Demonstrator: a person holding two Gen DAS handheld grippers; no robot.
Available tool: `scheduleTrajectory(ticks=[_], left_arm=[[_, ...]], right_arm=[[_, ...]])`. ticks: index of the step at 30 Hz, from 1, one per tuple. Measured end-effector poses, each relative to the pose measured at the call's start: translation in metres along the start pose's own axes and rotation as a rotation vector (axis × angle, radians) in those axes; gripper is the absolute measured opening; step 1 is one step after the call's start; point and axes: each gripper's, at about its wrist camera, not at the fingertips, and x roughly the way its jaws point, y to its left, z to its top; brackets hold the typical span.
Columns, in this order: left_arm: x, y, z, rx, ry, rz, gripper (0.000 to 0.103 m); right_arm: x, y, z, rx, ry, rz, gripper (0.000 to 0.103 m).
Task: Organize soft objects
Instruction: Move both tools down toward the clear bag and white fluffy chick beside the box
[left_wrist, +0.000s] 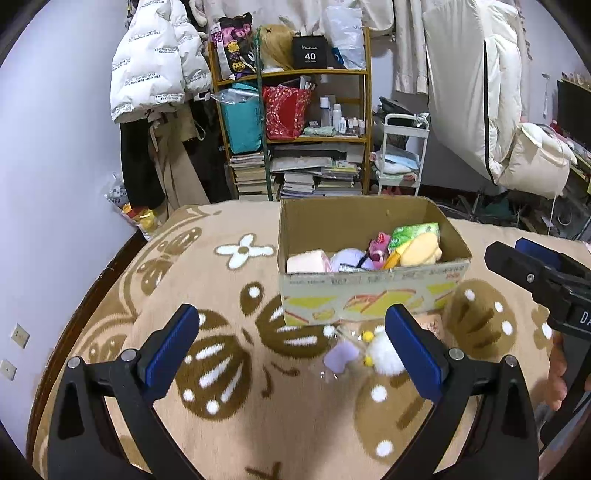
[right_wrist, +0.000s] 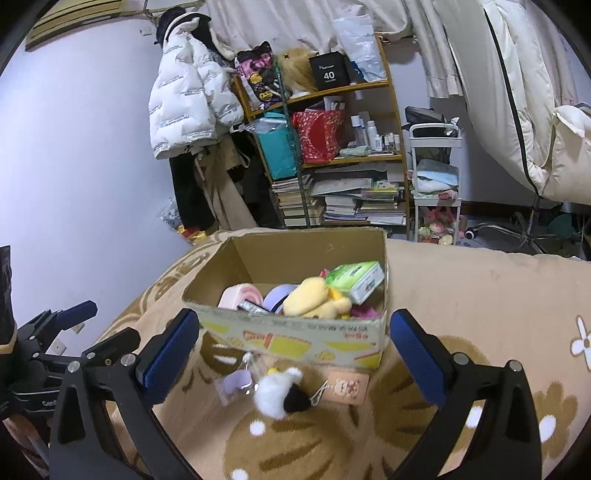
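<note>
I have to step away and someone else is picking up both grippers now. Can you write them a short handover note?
Left gripper: open, empty, above the blanket in front of the box.
Right gripper: open, empty, facing the box from the near side.
Cardboard box on the patterned blanket already holds a yellow plush, green tissue pack, pink item and lilac item.
Left to do: the white-and-black fluffy toy, lilac piece and bear card lie on the blanket just in front of the box.
</note>
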Motion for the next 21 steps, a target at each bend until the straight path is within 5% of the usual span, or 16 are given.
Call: scheduleTrajectory(ticks=[21], left_arm=[[0.059,-0.016,-0.017,0.075,0.175,-0.06,0.1]], right_arm=[[0.048,0.003,-0.025,0.011,0.173,-0.006,0.103]])
